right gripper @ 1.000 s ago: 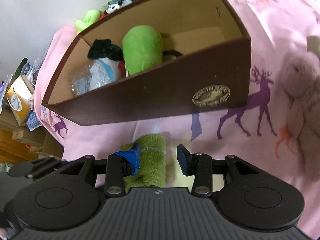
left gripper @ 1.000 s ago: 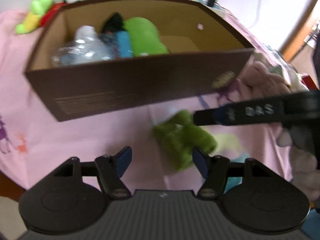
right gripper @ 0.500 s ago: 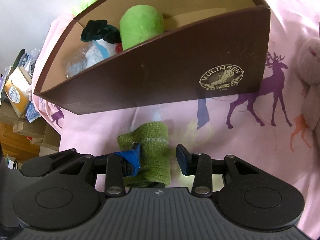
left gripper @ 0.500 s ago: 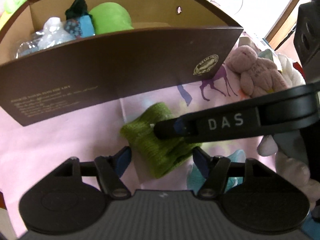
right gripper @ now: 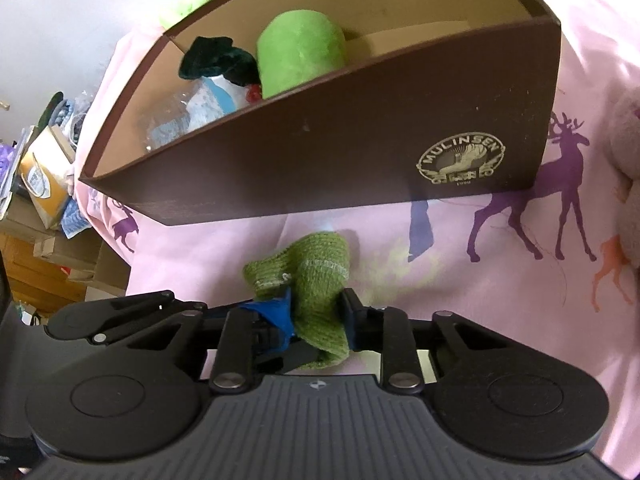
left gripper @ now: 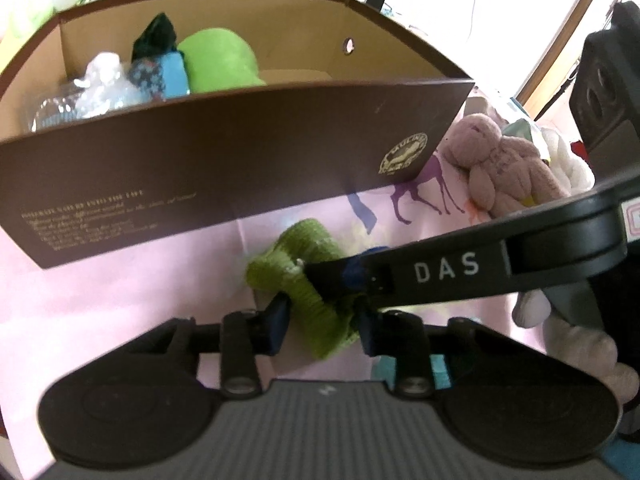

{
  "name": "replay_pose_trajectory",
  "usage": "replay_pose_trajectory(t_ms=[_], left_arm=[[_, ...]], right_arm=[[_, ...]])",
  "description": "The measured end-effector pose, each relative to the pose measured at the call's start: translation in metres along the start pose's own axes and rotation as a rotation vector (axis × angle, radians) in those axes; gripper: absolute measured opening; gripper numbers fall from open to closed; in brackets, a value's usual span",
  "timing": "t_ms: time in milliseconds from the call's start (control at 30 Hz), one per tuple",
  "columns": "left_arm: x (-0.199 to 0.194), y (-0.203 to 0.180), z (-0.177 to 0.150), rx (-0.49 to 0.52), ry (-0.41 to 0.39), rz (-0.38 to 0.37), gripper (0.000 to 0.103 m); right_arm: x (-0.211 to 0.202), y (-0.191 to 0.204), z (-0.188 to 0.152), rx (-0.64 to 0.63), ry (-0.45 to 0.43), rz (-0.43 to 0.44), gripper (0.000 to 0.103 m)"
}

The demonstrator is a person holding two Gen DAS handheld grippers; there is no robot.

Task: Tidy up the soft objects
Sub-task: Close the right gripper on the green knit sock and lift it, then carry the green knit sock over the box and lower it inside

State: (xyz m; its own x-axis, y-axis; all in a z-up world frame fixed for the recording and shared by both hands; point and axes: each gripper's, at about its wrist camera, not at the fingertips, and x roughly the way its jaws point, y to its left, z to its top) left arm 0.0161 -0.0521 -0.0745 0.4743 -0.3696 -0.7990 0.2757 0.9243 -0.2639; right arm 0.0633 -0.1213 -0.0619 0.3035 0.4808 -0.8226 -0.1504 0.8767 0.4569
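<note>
A green knitted sock [left gripper: 308, 284] [right gripper: 316, 280] lies bunched on the pink cloth just in front of the brown cardboard box [left gripper: 224, 152] [right gripper: 340, 160]. My left gripper [left gripper: 320, 326] is closed on its near end. My right gripper [right gripper: 316, 314] is also closed on the sock; its finger [left gripper: 440, 276] crosses the left wrist view from the right and presses on the sock. The box holds a green plush [left gripper: 218, 64] [right gripper: 300, 50], a dark cloth item [right gripper: 212, 62] and a plastic-wrapped bundle [left gripper: 92, 88].
A pinkish plush bear [left gripper: 508, 168] lies right of the box, also at the right edge of the right wrist view [right gripper: 628, 176]. White soft items [left gripper: 568, 160] sit behind it. Cardboard and clutter [right gripper: 44, 184] stand beyond the cloth's left edge.
Both grippers have closed from open onto the green sock. The sock has bunched up between the fingers. Both cameras have moved closer to the box.
</note>
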Motion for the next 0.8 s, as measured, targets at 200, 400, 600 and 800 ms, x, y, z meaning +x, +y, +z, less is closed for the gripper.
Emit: replay_pose_trajectory(t_ms=[200,400,600,800], left_arm=[[-0.01,-0.008,0.005,0.051,-0.039,0.007,0.028],[-0.026,-0.02,0.01,0.106,-0.076,-0.015,0.028],[-0.046,-0.036,0.02,0.176,-0.136,-0.037,0.028],[-0.071,-0.051,0.036,0.242,-0.238,-0.045,0.028]], right_arm=[[-0.013,0.004,0.001,-0.035,-0.043,0.01,0.002],[-0.037,-0.002,-0.001,-0.025,-0.085,0.032,0.002],[-0.068,-0.003,-0.001,-0.013,-0.152,0.047,0.002],[-0.099,-0.002,0.01,0.005,-0.24,0.09,0.002]])
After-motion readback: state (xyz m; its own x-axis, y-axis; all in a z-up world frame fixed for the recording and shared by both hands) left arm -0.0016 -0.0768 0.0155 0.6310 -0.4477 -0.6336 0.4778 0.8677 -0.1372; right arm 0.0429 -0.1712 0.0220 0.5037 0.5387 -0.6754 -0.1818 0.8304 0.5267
